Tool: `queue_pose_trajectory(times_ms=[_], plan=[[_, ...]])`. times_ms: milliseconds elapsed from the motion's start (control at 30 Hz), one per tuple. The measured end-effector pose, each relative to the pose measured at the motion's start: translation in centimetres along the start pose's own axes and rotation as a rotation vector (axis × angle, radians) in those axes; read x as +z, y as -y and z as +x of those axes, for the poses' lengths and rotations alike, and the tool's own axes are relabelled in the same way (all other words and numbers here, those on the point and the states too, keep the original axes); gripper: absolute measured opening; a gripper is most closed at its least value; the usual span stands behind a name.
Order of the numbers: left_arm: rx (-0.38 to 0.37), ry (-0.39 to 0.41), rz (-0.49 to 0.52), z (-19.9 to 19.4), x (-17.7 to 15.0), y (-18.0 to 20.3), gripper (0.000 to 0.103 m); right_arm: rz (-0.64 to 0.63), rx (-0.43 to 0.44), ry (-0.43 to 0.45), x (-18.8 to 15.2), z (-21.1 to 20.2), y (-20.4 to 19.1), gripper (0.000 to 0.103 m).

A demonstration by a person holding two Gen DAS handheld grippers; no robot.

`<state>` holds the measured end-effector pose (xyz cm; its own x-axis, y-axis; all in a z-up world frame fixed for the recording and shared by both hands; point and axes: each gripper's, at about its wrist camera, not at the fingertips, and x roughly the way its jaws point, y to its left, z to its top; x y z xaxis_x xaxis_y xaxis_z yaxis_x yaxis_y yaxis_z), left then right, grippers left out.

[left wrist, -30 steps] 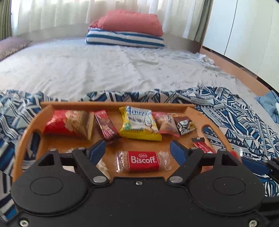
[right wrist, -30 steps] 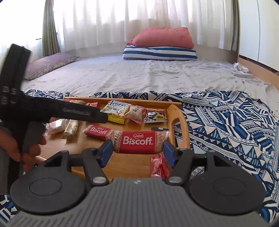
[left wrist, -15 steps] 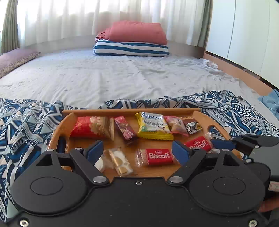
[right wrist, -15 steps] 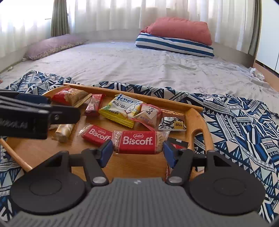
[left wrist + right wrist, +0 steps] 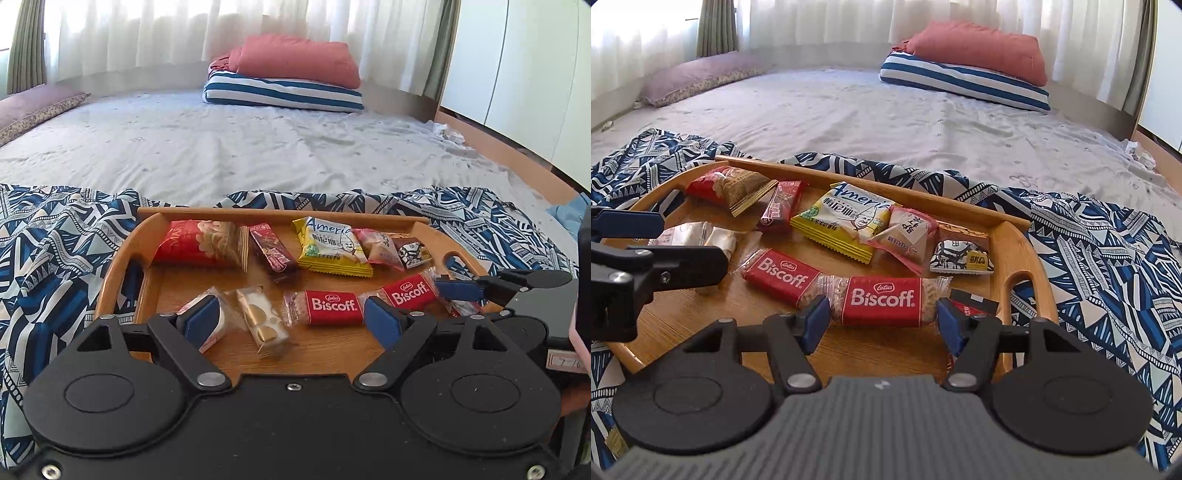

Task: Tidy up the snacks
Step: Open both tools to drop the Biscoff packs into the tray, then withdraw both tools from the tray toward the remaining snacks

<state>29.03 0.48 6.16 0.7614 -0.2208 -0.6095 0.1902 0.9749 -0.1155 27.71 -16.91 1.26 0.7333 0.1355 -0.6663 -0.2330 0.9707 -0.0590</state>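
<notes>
On the wooden tray (image 5: 1015, 236), the right gripper (image 5: 882, 319) has slid in to straddle a red biscuit packet (image 5: 882, 297), unclenched, not pinching; the left gripper (image 5: 291, 323), released and empty, hovers near the second packet (image 5: 334, 306); pickup looks imminent.

The wooden tray (image 5: 1015, 236) has bare wood at its near side, so a gripper could come in there. The back is crowded with snack packs (image 5: 846, 221) in a row. Two Biscoff packs (image 5: 882, 299) lie across the middle. The tray's raised rim blocks the sides
</notes>
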Motion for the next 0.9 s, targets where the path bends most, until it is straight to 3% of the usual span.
queue_pose_trajectory(times_ms=[467,700,900], plan=[[0.005,-0.003,0.01,-1.6,-1.2,-0.4,0.085,0.042,0.012,-0.016,0.5,0.8,0.3,0.068],[0.005,-0.006,-0.002,-2.8,-2.2,-0.6,0.085,0.07,0.01,-0.02,0.5,1.0,0.6,0.078],[0.025,-0.015,-0.003,-3.5,-2.8,-1.1,0.085,0.085,0.015,-0.021,0.5,0.9,0.8,0.079]])
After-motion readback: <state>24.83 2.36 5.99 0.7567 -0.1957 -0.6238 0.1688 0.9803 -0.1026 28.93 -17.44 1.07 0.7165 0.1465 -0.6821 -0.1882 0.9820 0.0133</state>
